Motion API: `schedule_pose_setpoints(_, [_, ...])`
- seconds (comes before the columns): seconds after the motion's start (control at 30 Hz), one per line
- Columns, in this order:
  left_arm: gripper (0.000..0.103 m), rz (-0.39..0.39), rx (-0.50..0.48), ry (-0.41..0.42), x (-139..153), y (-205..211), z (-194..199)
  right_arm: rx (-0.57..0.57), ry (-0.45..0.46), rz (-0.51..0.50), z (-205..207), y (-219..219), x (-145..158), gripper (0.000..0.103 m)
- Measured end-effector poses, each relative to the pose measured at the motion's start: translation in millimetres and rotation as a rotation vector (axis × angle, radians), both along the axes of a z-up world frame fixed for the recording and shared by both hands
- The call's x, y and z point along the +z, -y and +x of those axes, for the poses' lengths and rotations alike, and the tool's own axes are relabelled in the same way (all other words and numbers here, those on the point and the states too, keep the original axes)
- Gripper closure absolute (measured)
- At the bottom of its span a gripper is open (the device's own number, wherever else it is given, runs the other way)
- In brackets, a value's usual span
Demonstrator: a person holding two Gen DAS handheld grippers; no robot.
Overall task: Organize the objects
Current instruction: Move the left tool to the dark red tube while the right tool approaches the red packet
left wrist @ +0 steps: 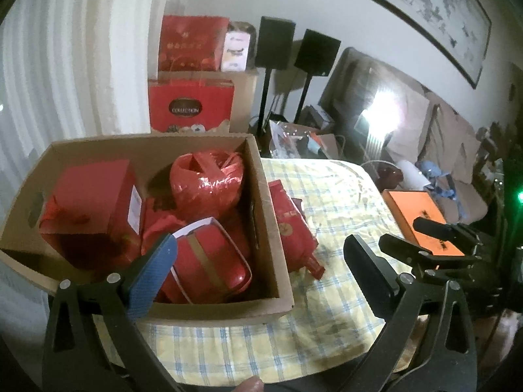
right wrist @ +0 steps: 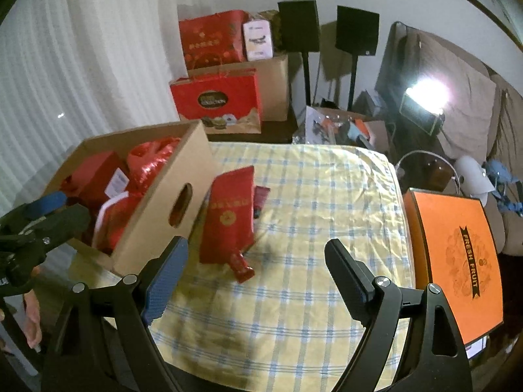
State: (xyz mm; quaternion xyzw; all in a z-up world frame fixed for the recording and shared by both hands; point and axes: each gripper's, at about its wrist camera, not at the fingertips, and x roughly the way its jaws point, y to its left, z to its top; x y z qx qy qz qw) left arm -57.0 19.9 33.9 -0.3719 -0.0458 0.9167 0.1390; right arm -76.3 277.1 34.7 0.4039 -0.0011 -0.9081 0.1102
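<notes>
Most of the red goods already sit inside the cardboard box [left wrist: 261, 196] at the left edge of the checked tablecloth [right wrist: 310, 228]. A flat red pouch [right wrist: 228, 215] lies outside, just beside the box wall, with a small dark red item [right wrist: 261, 199] behind it. Both seem left to pack. The left gripper [left wrist: 258, 254] and right gripper [right wrist: 258, 268] gape wide, grasping nothing
</notes>
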Motion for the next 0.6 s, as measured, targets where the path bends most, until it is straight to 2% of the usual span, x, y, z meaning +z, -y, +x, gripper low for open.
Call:
schedule_pose_setpoints(0.1, [0.001, -0.014, -0.001, -0.019, -4.4, -5.4, 0.9, 0.001, 0.013, 0.001, -3.7, -4.6, -7.8, 0.016])
schedule_pose_setpoints(0.23, [0.001, 0.001, -0.011, 0.017, -15.4, -7.1, -4.9, 0.008, 0.026, 0.005, -14.3, -8.7, -18.9, 0.017])
schedule_pose_setpoints(0.37, [0.001, 0.000, 0.005, 0.041, -23.8, -6.1, -10.5, 0.034, 0.057, -0.021, -29.3, -9.1, -34.0, 0.022])
schedule_pose_setpoints(0.53, [0.001, -0.013, 0.015, 0.036, -24.2, -6.2, -14.5, 0.061, 0.114, -0.048, -50.5, -5.5, -55.2, 0.042])
schedule_pose_setpoints(0.6, [0.001, -0.011, 0.009, 0.040, -24.6, -6.3, -15.8, 0.073, 0.130, -0.052, -53.5, -3.1, -62.5, 0.042])
